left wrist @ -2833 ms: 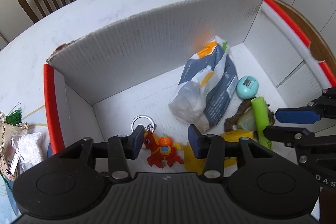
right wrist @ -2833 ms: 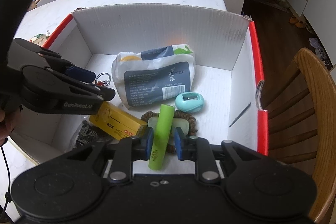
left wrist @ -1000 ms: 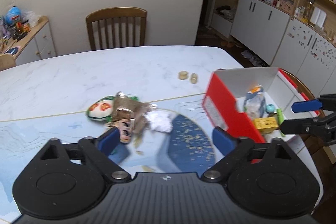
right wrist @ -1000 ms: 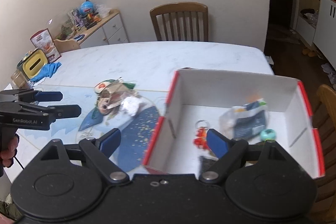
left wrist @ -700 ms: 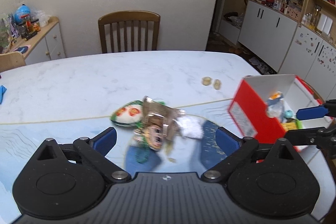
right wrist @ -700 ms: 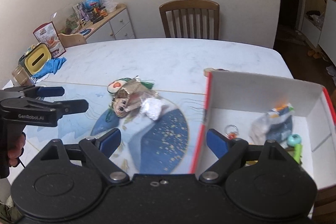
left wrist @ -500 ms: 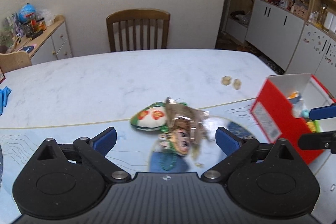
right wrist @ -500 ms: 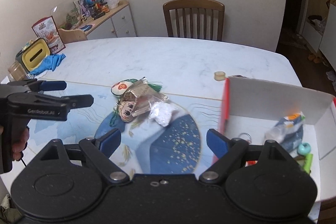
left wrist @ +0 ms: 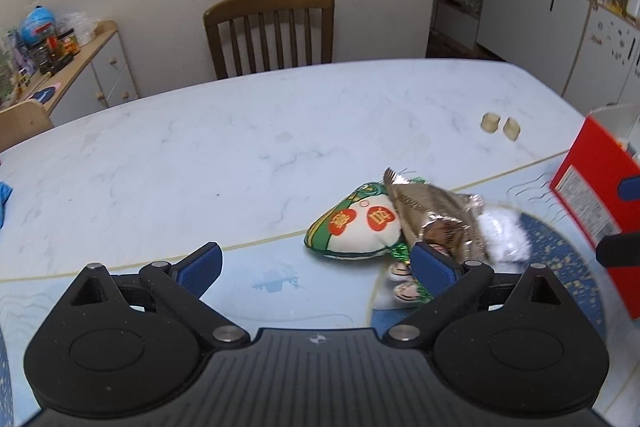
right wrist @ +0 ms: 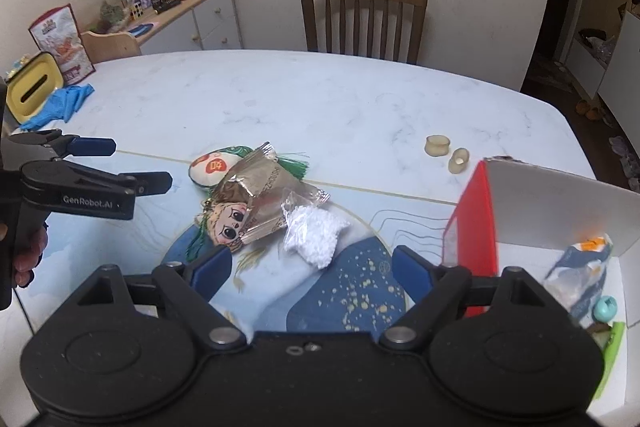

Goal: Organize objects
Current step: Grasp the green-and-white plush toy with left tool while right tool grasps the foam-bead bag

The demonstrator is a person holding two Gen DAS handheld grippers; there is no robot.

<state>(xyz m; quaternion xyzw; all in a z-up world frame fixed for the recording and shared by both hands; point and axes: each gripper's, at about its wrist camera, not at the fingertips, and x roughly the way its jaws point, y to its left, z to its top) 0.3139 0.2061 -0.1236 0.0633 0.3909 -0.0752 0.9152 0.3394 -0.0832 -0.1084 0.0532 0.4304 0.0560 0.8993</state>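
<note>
A small pile lies on the table mat: a green-and-white pouch (left wrist: 354, 225) (right wrist: 212, 165), a shiny brown snack packet (left wrist: 434, 211) (right wrist: 262, 187), a doll-face charm (right wrist: 228, 223) and a clear bag of white bits (right wrist: 314, 229) (left wrist: 502, 231). My left gripper (left wrist: 316, 265) (right wrist: 120, 165) is open, low over the mat just left of the pile, with nothing between its fingers. My right gripper (right wrist: 310, 269) is open and empty too, just in front of the pile. The red-and-white box (right wrist: 476, 223) (left wrist: 588, 179) stands at the right with several items inside.
Two small beige rings (right wrist: 446, 149) (left wrist: 500, 125) lie on the marble table (left wrist: 200, 155) behind the box. A wooden chair (left wrist: 270, 31) stands at the far side. A yellow tin (right wrist: 34, 89) and a blue cloth (right wrist: 60, 105) sit at the far left.
Both grippers have left the box and swung left over the mat toward the pile. The pile has grown nearer in both views; the box has slid to the right edge.
</note>
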